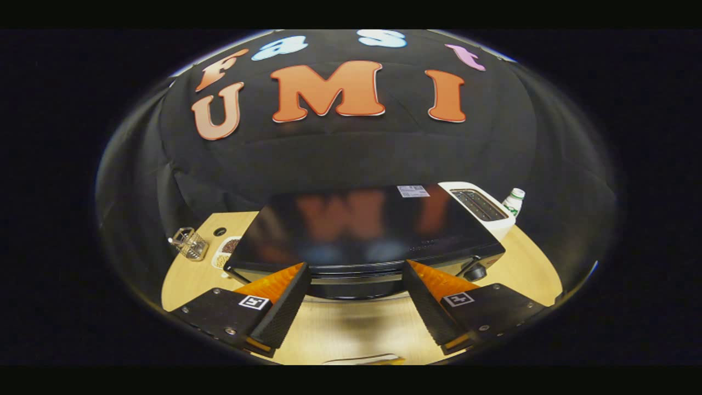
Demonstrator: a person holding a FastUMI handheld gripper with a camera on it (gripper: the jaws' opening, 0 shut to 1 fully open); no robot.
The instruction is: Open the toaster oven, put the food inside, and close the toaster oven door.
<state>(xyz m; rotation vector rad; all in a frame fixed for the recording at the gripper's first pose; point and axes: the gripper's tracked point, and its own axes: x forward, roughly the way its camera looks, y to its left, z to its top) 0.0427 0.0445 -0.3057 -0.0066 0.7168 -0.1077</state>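
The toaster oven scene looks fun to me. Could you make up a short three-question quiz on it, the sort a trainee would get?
1. True or false: the door of the toaster oven is shut.
2. Are the fingers of the hand-held gripper (a) pressed on the door handle, (b) spread apart just ahead of it, or (c) closed on a cup?
3. What white appliance stands right behind the toaster oven, beside the small bottle?

Key
1. True: the door looks shut, with the handle up at its top edge.
2. b: the fingers are open and hold nothing.
3. A slot toaster.
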